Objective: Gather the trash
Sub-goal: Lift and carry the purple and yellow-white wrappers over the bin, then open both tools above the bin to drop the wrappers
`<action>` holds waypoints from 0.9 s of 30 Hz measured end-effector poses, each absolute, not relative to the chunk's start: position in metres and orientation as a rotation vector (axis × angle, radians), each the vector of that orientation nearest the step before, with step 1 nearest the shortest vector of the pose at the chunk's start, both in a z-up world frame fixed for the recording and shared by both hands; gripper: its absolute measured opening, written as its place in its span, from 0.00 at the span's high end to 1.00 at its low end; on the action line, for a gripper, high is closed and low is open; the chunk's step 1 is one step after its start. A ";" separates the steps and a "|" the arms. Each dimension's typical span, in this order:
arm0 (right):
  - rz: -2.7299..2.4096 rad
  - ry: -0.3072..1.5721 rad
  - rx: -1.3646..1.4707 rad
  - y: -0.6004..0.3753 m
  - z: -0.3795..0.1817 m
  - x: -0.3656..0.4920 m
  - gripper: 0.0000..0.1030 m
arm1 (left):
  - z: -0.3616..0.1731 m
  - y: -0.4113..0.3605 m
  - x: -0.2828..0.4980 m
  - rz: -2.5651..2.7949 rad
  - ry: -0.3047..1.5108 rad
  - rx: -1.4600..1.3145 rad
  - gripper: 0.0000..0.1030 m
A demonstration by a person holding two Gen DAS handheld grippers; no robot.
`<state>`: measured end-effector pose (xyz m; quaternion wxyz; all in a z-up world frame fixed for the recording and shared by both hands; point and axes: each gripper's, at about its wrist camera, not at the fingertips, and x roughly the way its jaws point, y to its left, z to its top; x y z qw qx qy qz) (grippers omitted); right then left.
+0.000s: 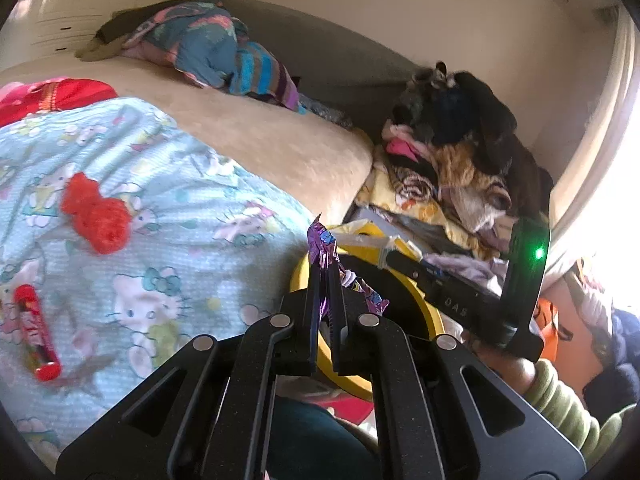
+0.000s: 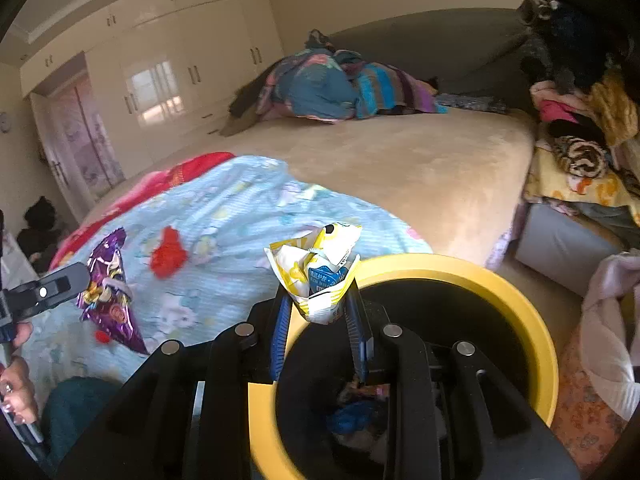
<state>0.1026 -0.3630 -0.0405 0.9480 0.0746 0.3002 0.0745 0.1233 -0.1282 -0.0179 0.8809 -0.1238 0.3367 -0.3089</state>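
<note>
Right now both grippers clamp trash, left gripper (image 1: 325,280) on purple wrapper (image 1: 320,248), right gripper (image 2: 320,300) on yellow wrapper (image 2: 316,268) w/ yellow bin (image 2: 536,320) rim just below—releasing early could drop either on the blanket (image 2: 240,208).

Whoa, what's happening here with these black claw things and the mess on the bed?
A person is clearing litter off a bed, holding a claw in each hand. The left claw is shut on a crumpled purple foil wrapper. The right claw grips a crumpled yellow-and-white snack packet above the round yellow bin. A red wrapper lies on the pale blue cartoon-print blanket, not yet collected.
</note>
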 end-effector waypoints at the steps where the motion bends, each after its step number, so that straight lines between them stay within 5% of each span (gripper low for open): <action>1: 0.140 0.617 0.152 -0.367 -0.042 0.102 0.76 | -0.020 -0.135 0.124 -0.652 0.710 -0.248 0.98; 15: 0.073 0.731 0.172 -0.421 -0.065 0.104 0.72 | -0.053 -0.207 0.141 -0.707 0.809 -0.129 0.95; 17: 0.031 0.750 0.159 -0.426 -0.070 0.104 0.64 | -0.057 -0.210 0.145 -0.708 0.821 -0.131 0.64; 19: 0.017 0.748 0.188 -0.431 -0.073 0.103 0.54 | -0.058 -0.208 0.146 -0.694 0.816 -0.139 0.52; 21: 0.002 0.728 0.201 -0.431 -0.072 0.101 0.43 | -0.057 -0.204 0.145 -0.677 0.810 -0.136 0.45; 27: 0.048 0.674 0.269 -0.421 -0.064 0.102 0.40 | -0.042 -0.178 0.140 -0.611 0.756 -0.154 0.28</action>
